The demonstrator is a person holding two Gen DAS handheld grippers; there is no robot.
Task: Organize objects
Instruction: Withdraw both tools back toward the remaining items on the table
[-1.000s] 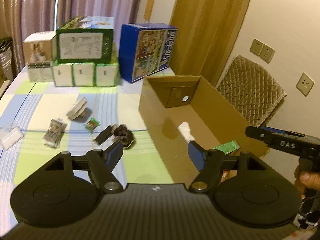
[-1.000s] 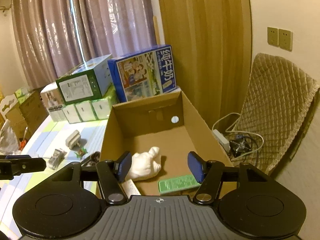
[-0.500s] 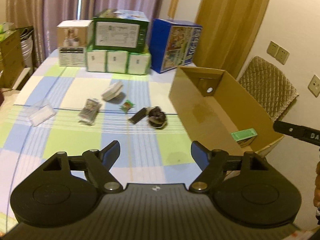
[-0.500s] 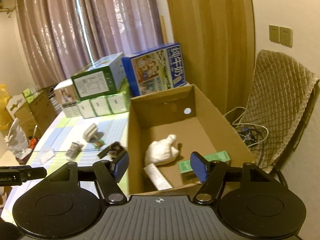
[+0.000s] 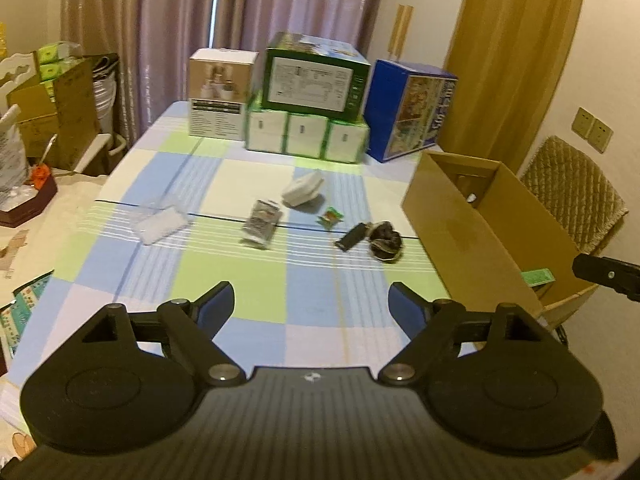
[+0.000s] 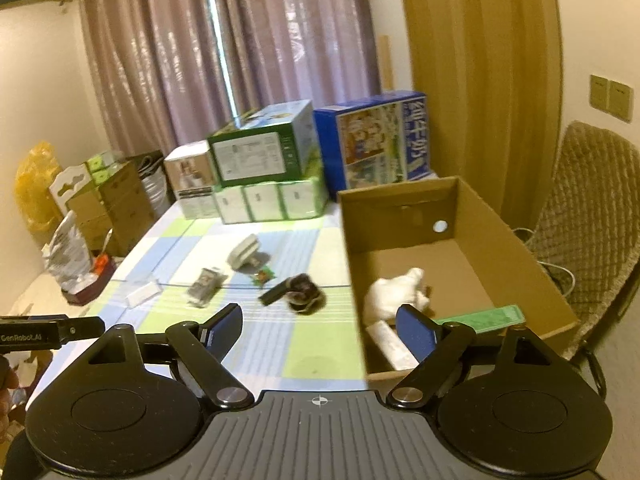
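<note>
An open cardboard box (image 5: pixel 472 232) (image 6: pixel 472 216) stands on the table's right side. Inside it lie a white bundle (image 6: pixel 394 292), a white stick-shaped pack (image 6: pixel 390 344) and a flat green box (image 6: pixel 486 316). Loose on the checked cloth are a dark round bundle (image 5: pixel 385 239) (image 6: pixel 303 293), a black bar (image 5: pixel 352 237), a small green packet (image 5: pixel 330 217), a white block (image 5: pixel 303 189), a grey packet (image 5: pixel 262 224) and a clear bag (image 5: pixel 162 226). My left gripper (image 5: pixel 311 307) is open above the near cloth, holding nothing. My right gripper (image 6: pixel 319 326) is open and empty by the box's near left corner.
Stacked cartons (image 5: pixel 312 92) and a blue milk carton case (image 5: pixel 408 108) line the far table edge. A quilted chair (image 6: pixel 592 216) stands right of the box. Cardboard boxes and bags (image 5: pixel 48 96) crowd the floor at left. The right gripper's tip (image 5: pixel 604 276) shows in the left wrist view.
Both grippers have pulled back and swung left, away from the box. The loose things on the cloth now lie ahead of both. Both stay open and empty.
</note>
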